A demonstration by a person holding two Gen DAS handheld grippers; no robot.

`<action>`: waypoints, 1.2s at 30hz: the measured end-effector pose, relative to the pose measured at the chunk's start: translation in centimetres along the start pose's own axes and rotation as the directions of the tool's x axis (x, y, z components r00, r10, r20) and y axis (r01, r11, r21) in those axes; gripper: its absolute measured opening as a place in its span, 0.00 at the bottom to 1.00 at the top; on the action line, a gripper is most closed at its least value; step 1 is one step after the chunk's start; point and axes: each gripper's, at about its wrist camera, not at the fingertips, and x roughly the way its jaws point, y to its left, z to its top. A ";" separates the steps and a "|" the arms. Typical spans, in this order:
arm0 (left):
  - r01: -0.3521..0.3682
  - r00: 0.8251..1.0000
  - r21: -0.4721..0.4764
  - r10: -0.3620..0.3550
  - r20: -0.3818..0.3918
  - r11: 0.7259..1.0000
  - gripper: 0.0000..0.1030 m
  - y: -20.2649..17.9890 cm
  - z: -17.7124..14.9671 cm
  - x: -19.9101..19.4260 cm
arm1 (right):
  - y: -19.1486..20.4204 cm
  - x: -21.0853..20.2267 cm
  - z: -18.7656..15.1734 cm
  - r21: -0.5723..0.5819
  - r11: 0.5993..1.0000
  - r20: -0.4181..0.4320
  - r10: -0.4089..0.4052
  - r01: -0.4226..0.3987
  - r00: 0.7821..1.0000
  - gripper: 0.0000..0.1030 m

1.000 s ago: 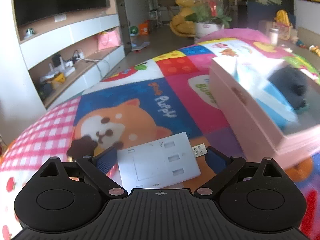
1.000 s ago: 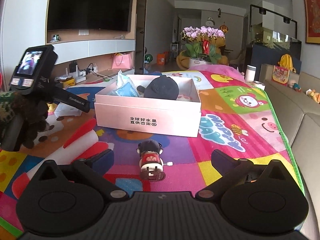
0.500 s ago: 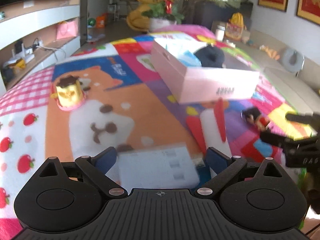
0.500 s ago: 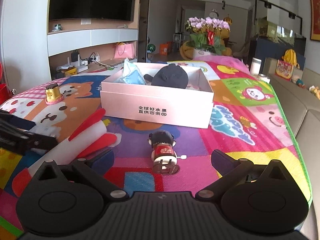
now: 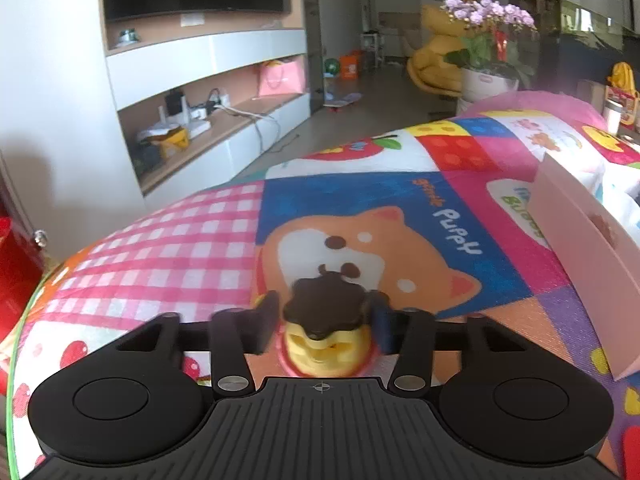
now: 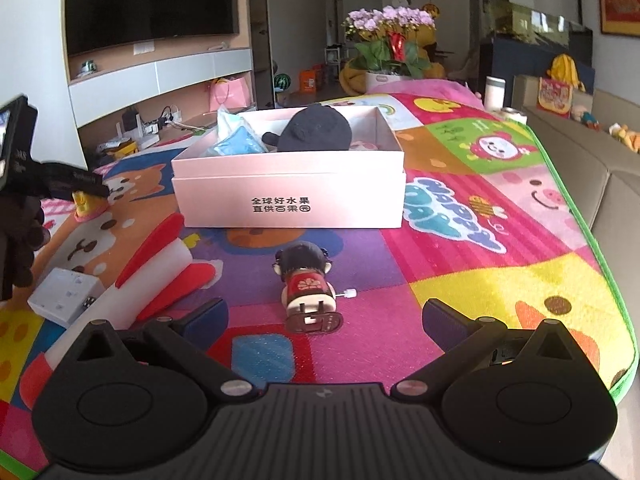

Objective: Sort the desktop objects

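Observation:
A yellow pudding toy (image 5: 324, 340) with a brown top stands on the puppy picture of the play mat. My left gripper (image 5: 324, 326) has it between its fingers; the jaws are closing, and both pads look pressed against the brown top. The right wrist view shows the same toy (image 6: 90, 206) under the left gripper's fingertips (image 6: 86, 184). My right gripper (image 6: 324, 314) hovers open over the mat, with a small wind-up doll (image 6: 310, 280) standing between and just beyond its fingers, untouched. The pink box (image 6: 288, 196) holds a black cap (image 6: 316, 130) and a blue packet (image 6: 236, 146).
A white adapter (image 6: 66, 296) lies on the mat at the left, beside a white and red plush rocket (image 6: 132, 292). The pink box's side wall (image 5: 580, 240) rises to the right of the left gripper. The mat's green edge (image 6: 592, 240) meets a sofa on the right.
The left gripper has left the white adapter it had between open jaws, swung over to the pudding toy, and narrowed its jaws around it. The right gripper has barely moved.

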 end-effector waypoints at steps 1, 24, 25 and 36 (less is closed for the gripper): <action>0.007 1.000 -0.007 -0.007 0.017 1.000 0.44 0.0 -0.1 -0.7 | -0.2 0.1 0.0 0.012 1.000 -0.003 0.001 -0.001 1.000 1.00; 0.575 0.803 0.286 -0.596 -0.014 0.767 0.92 -12.0 -10.0 -17.0 | -4.1 -1.9 0.2 0.106 0.988 0.014 -0.117 0.115 0.993 1.00; 0.564 0.811 0.281 -0.584 -0.013 0.777 0.93 -11.2 -10.1 -17.0 | -3.8 -1.7 0.0 0.101 0.989 0.004 -0.110 0.109 0.994 1.00; 0.356 0.934 0.064 -0.354 -0.042 0.932 0.97 -3.3 -10.7 -13.9 | -1.1 -0.4 -0.9 0.055 0.998 -0.098 -0.013 0.019 0.995 1.00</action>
